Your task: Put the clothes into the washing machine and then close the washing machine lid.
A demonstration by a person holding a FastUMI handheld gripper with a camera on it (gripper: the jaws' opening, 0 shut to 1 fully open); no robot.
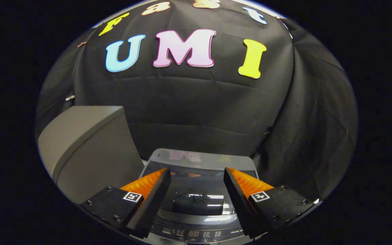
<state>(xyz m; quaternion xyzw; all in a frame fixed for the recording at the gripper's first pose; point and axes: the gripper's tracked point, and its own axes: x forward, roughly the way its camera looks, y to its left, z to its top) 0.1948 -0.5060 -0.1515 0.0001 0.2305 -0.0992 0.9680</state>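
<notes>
The gripper [196, 170] hangs above the washing machine [201, 160] with its two fingers spread wide apart, nothing held between them. Directly below the gap, at 6 o'clock, runs the machine's control panel [196, 233], a strip of small buttons and a display. Just beyond it, between the fingers, lies the washing machine lid [199, 190], shut flat, its dark glossy pane mirroring ceiling lights, with a dark window in its middle. Past the fingertips, at 12 o'clock, the machine's grey rear edge shows. At 9 to 10 o'clock, just beside the machine, stands a grey box [87, 149] with a slanted top. Behind everything hangs the booth's creased black cloth wall [199, 112].
</notes>
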